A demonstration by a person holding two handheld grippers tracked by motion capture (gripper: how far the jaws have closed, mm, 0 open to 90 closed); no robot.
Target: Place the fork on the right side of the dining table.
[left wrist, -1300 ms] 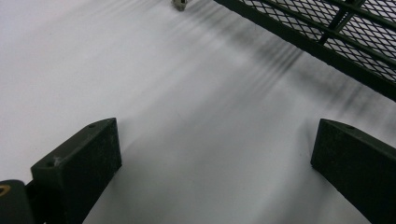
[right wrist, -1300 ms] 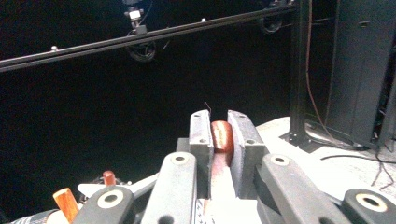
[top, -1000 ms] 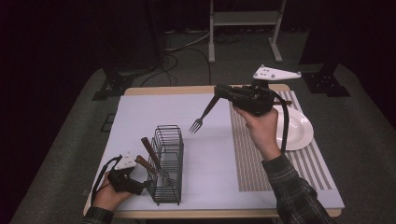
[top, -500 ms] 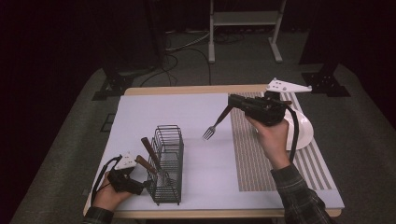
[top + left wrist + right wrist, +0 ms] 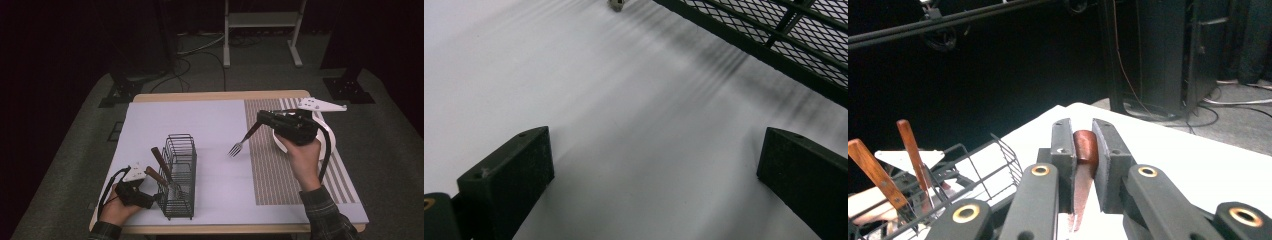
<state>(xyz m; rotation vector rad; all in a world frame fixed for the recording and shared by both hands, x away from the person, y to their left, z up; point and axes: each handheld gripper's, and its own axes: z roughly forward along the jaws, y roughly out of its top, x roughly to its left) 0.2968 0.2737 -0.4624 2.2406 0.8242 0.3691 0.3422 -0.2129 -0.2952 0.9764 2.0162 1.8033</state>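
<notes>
Fork [image 5: 241,142] clamped by its handle in right gripper [image 5: 263,121], hanging tines-down over the white table [image 5: 210,120], between the wire basket [image 5: 178,172] and the striped mat [image 5: 280,165], well apart from the basket. Risk: thin handle could pivot or slip in the pinch and miss the basket. Reddish-brown handle [image 5: 1083,150], silver tines. Left gripper [image 5: 152,197] jaws apart, empty, just beside the basket, which holds two wooden-handled utensils [image 5: 159,167].

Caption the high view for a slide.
Right gripper carries a fork above the table; left gripper waits beside the wire basket.
</notes>
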